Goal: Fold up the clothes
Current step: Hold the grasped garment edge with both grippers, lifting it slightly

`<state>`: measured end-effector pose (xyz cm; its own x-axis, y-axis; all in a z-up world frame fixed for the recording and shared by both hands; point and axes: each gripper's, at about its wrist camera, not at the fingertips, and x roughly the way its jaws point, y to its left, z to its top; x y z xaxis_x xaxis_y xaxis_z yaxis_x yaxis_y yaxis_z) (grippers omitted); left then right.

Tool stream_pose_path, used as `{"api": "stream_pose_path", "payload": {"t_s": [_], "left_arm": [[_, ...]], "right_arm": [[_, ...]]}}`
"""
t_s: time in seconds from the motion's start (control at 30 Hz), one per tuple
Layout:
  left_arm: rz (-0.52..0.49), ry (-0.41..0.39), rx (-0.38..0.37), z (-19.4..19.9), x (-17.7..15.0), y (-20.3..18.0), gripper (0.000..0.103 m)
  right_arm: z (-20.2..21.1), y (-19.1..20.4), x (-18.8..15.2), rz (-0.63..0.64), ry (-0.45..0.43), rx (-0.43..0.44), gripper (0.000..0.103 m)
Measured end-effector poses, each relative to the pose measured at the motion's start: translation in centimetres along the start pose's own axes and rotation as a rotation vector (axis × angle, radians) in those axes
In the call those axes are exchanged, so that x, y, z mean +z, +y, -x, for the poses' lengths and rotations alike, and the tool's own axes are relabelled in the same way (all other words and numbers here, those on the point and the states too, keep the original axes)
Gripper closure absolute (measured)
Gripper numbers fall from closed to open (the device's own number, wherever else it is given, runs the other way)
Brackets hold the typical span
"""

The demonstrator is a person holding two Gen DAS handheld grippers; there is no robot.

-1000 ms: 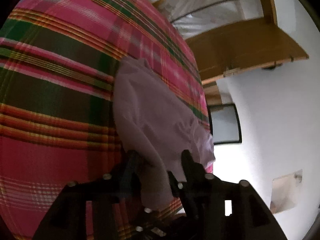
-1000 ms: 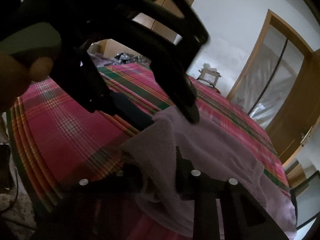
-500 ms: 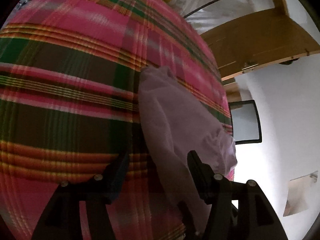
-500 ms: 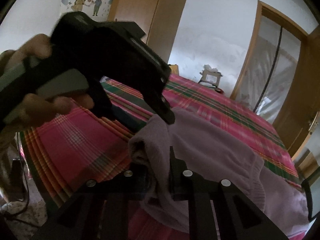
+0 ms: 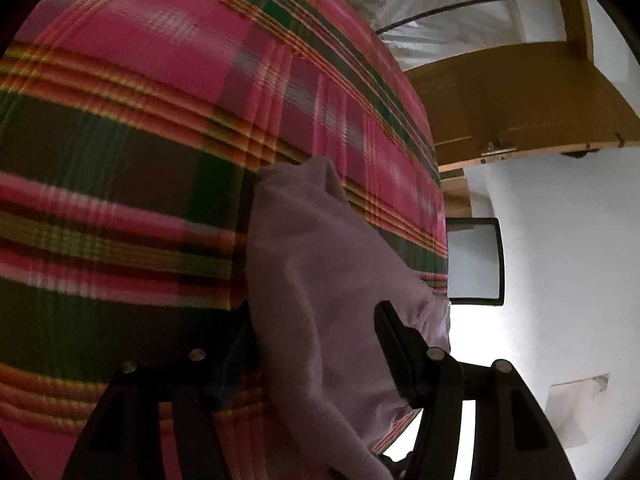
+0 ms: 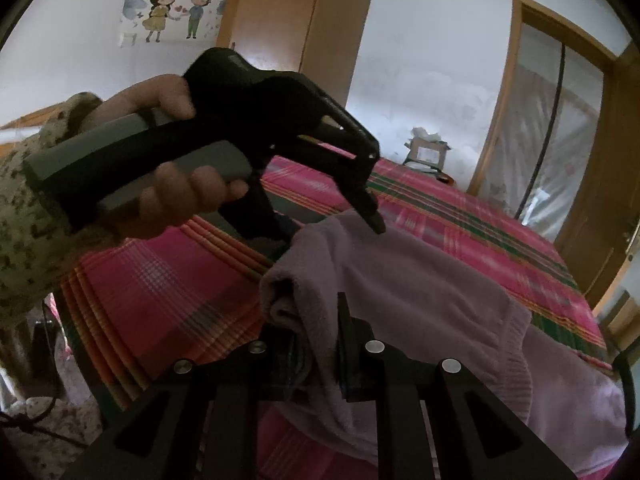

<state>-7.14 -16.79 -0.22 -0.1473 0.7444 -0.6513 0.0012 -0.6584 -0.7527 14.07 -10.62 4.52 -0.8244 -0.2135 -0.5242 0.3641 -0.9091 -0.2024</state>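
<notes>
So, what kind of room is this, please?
Most likely a home bedroom. A bed with a plaid cover fills the middle, a wooden wardrobe stands at the wall, and a cartoon sticker of two children is on the wall beside it.

A wooden wardrobe [image 6: 280,20] stands beside cartoon wall stickers [image 6: 176,8], opposite a wooden door [image 6: 600,184]

Right gripper [image 6: 320,344]: jaws narrowed since a second ago and now pinch a bunched fold of the lilac sweater [image 6: 420,300]. Left gripper [image 5: 312,332]: jaws have spread wide and no longer clamp the cloth, which lies loosely between them. It has drawn back from the right camera.
</notes>
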Motion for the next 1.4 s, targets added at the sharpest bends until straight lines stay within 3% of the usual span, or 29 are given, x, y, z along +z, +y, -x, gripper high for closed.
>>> {"api": "stream_pose_path", "payload": {"t_s": [0.2, 0.27, 0.33, 0.57, 0.93, 1.4], "left_arm": [[-0.015, 0.015, 0.026, -0.3, 0.6, -0.2, 0.058], [-0.026, 0.011, 0.054, -0.4, 0.7, -0.3, 0.071], [-0.029, 0.001, 0.072, -0.5, 0.8, -0.3, 0.078], [-0.01, 0.002, 0.027, -0.6, 1.0, 0.4, 0.088], [-0.101, -0.063, 0.032, 0.9, 0.5, -0.6, 0.092], [-0.113, -0.114, -0.023, 3.2, 0.5, -0.1, 0.093]], "right_arm": [[0.0, -0.3, 0.0, -0.01, 0.002, 0.013, 0.087], [0.1, -0.3, 0.0, -0.011, 0.002, 0.014, 0.087], [0.1, -0.3, -0.1, -0.015, 0.002, 0.015, 0.087], [-0.9, -1.3, 0.5, -0.018, 0.013, 0.023, 0.087], [-2.0, -1.6, 1.2, -0.032, 0.031, 0.069, 0.089], [-2.0, -0.2, 2.3, -0.002, 0.025, 0.091, 0.089]]}}
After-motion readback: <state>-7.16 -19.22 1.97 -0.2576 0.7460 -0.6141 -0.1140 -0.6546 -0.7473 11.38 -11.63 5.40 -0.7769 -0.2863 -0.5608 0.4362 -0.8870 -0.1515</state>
